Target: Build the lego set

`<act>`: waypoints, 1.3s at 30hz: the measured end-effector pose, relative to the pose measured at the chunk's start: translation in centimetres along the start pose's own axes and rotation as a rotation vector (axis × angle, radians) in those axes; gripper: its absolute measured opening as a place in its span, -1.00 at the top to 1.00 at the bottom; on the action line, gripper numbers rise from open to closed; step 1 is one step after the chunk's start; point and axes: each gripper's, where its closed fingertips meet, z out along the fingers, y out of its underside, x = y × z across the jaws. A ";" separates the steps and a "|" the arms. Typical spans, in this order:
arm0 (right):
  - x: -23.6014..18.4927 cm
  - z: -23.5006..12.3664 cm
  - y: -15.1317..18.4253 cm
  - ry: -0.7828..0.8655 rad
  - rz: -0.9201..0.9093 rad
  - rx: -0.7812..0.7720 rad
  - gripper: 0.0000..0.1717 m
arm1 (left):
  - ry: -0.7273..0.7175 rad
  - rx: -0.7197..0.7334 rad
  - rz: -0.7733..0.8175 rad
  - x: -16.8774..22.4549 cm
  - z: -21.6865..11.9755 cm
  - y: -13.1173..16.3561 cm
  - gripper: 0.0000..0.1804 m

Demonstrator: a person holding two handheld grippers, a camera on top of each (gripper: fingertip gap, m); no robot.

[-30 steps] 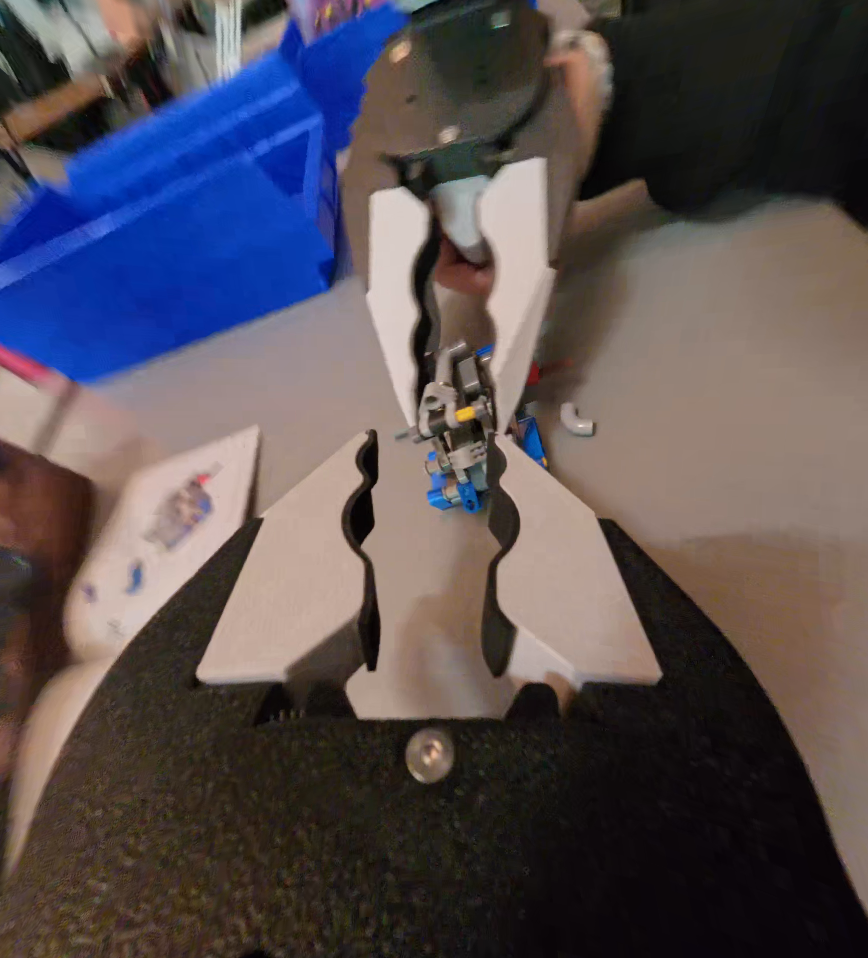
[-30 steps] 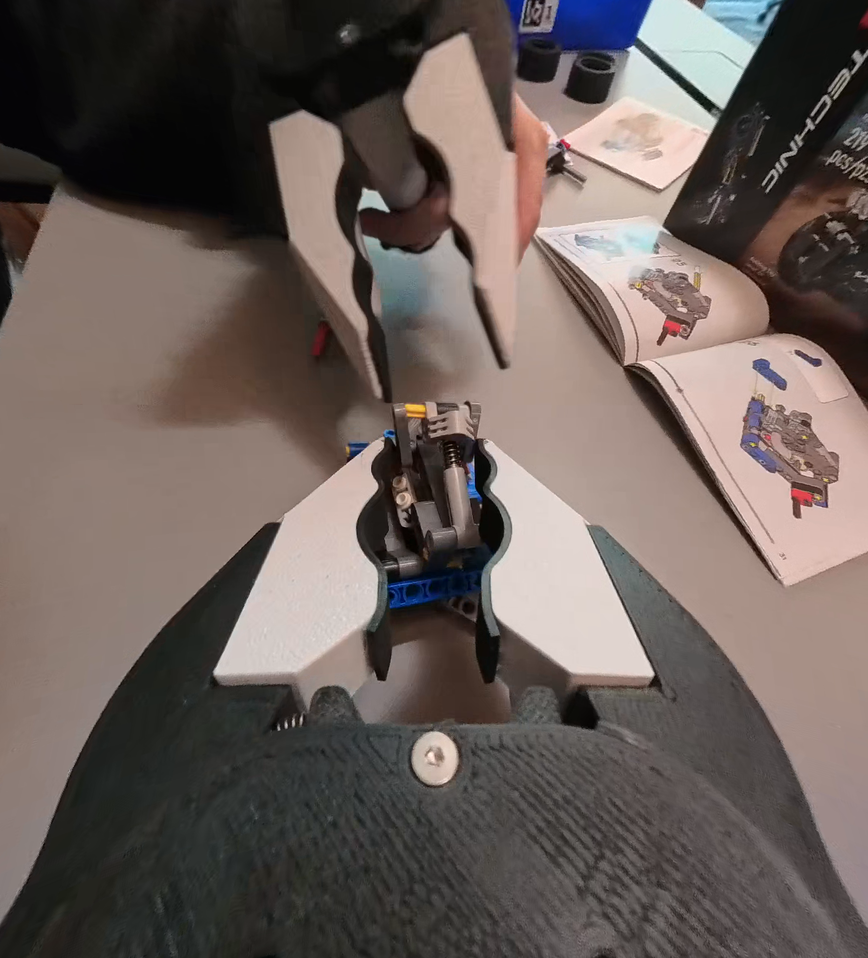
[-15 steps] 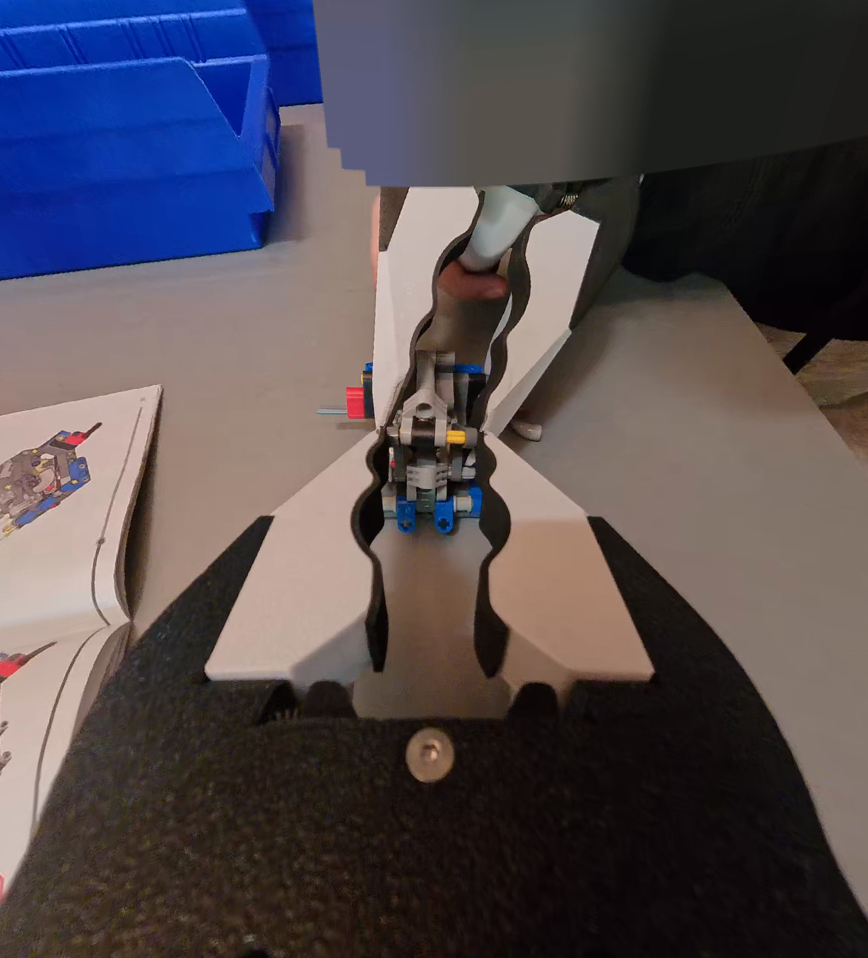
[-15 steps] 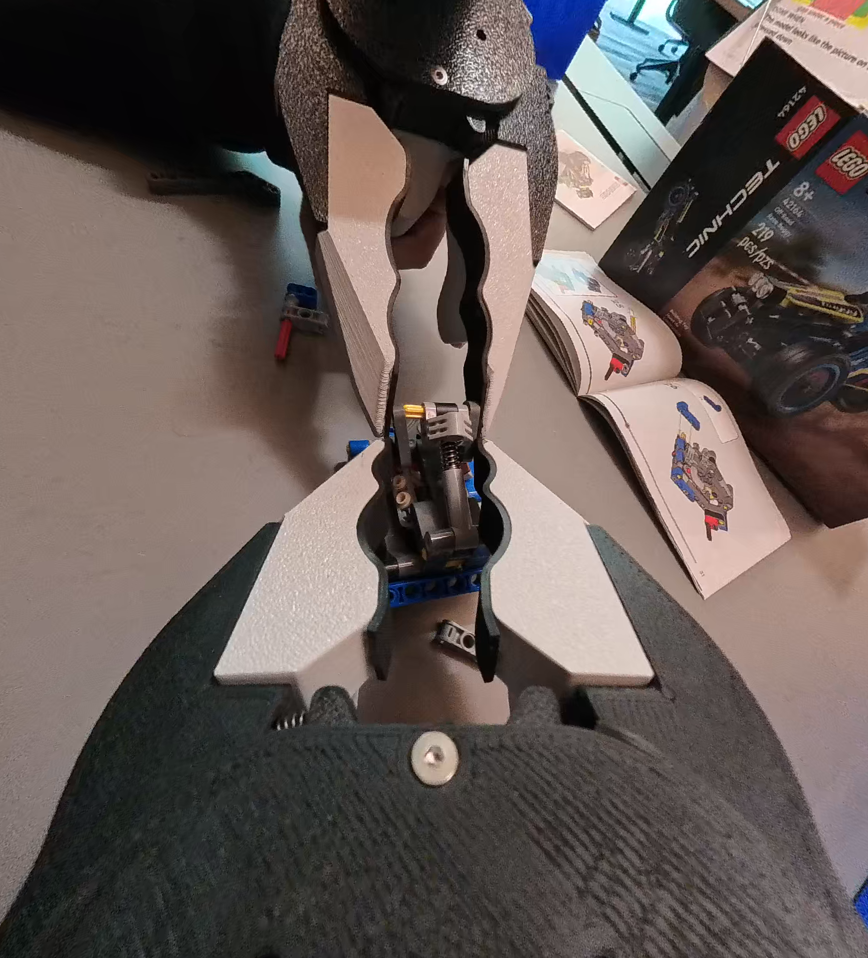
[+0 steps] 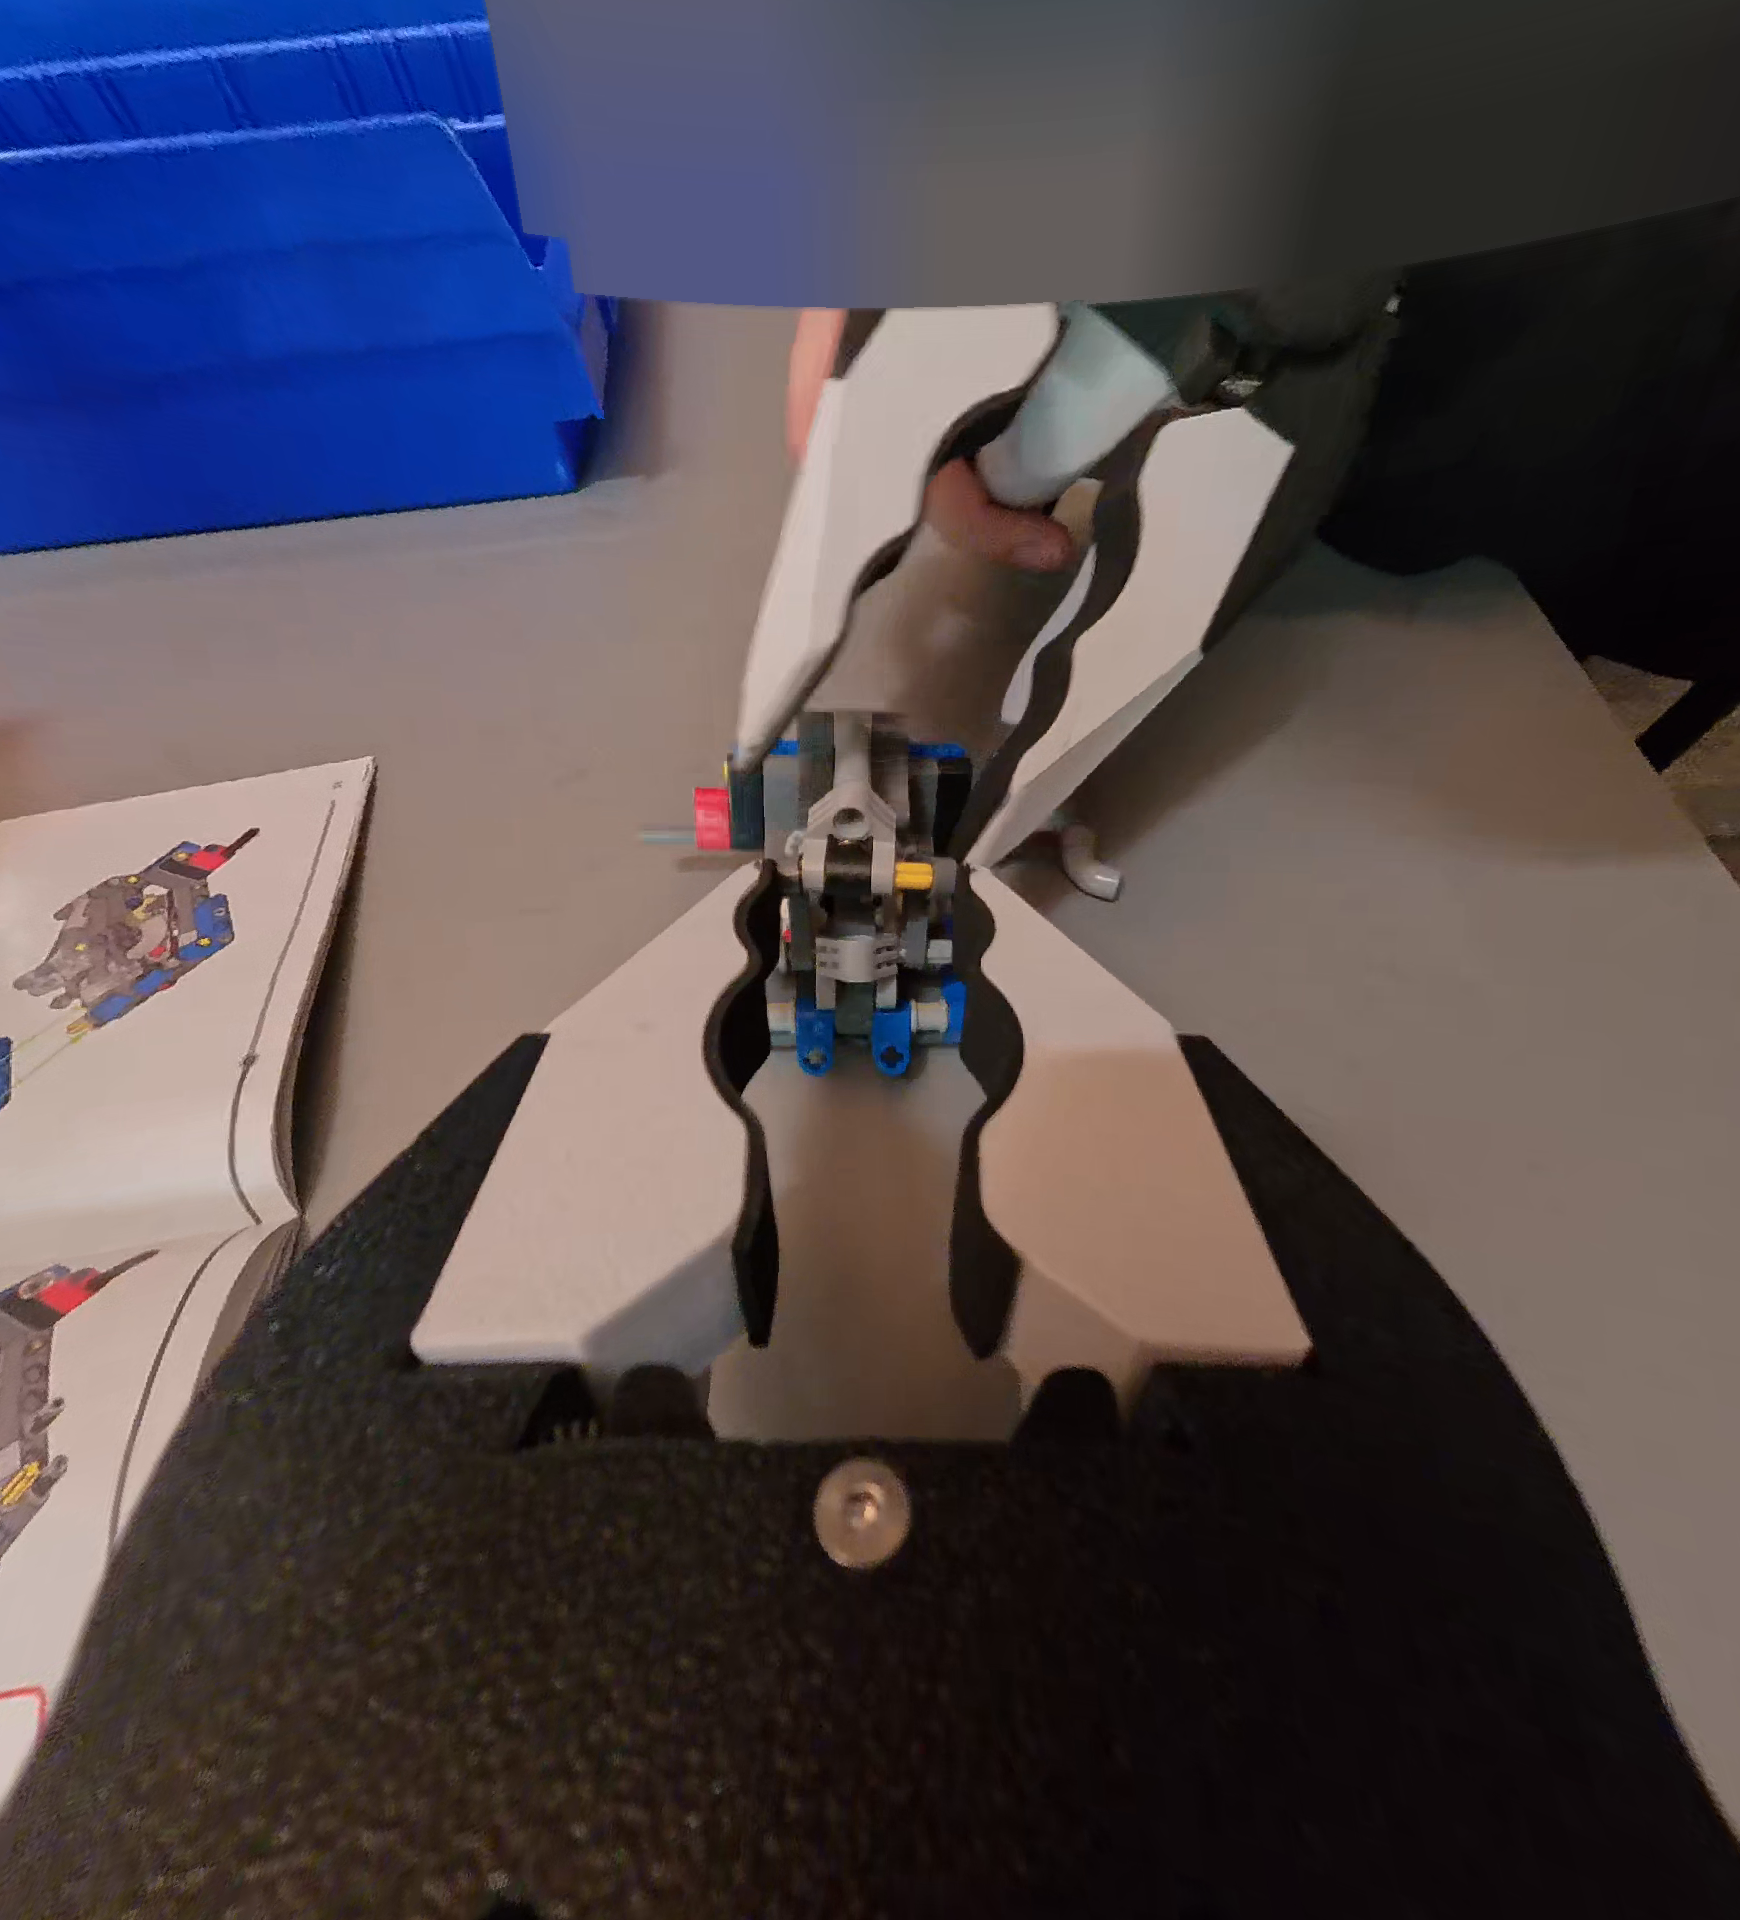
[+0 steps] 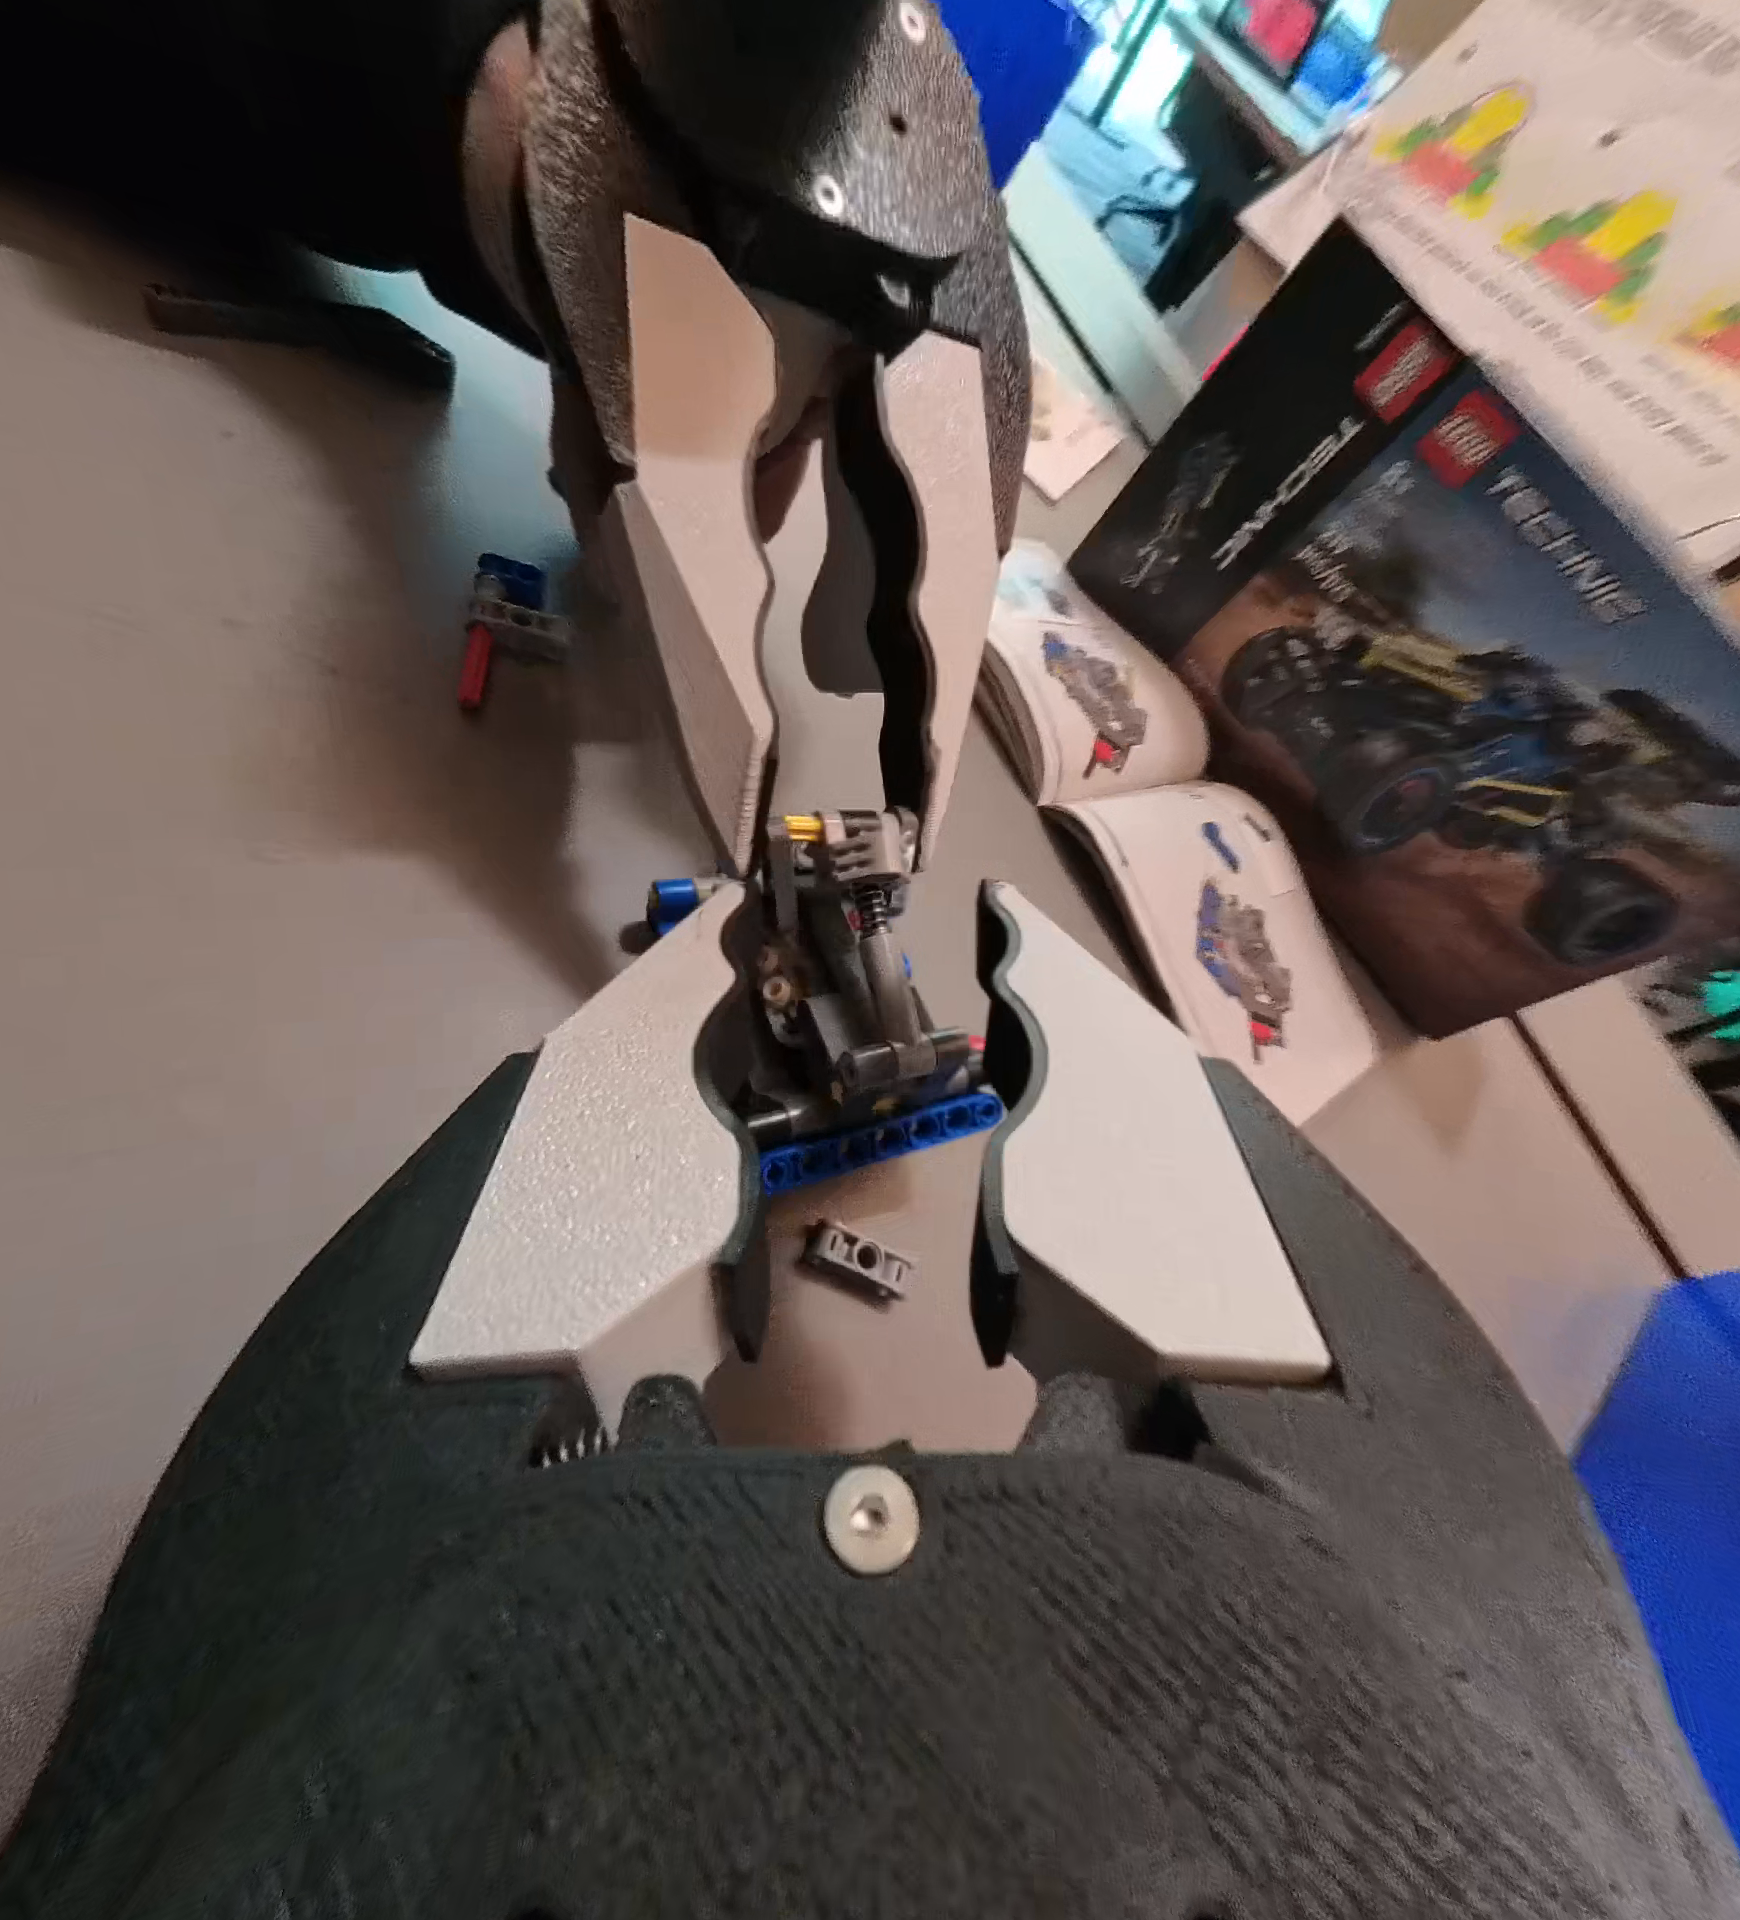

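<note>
The grey-and-blue brick model (image 5: pixel 850 935) stands on the grey table (image 5: pixel 1365 935), its upper end by the yellow pin pinched between the narrowly parted fingertips of the left gripper (image 5: pixel 858 883), which a second ago hung wider and clear of it. The right gripper (image 6: pixel 861 891), clamped on the model half a second ago, has spread: one finger (image 6: pixel 637 1091) rests beside it, the other stands clear, so the hold looks to have passed to the left. A small grey piece (image 6: pixel 858 1259) lies between the right fingers, with an open instruction booklet (image 5: pixel 139 987) off to the side.
</note>
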 end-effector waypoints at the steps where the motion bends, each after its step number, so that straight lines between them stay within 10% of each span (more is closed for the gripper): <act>1: -0.1 -0.4 -0.2 0.018 -0.014 0.005 0.61 | -0.005 0.000 -0.003 0.0 -0.1 -0.1 0.68; 14: -1.1 -0.5 0.3 0.245 0.038 -0.087 0.90 | -0.098 -0.050 -0.329 -0.5 0.3 -0.3 0.68; 39: 0.4 -0.3 0.7 0.362 -0.030 -0.113 0.96 | -0.199 -0.049 -0.434 -1.5 0.2 -0.3 0.65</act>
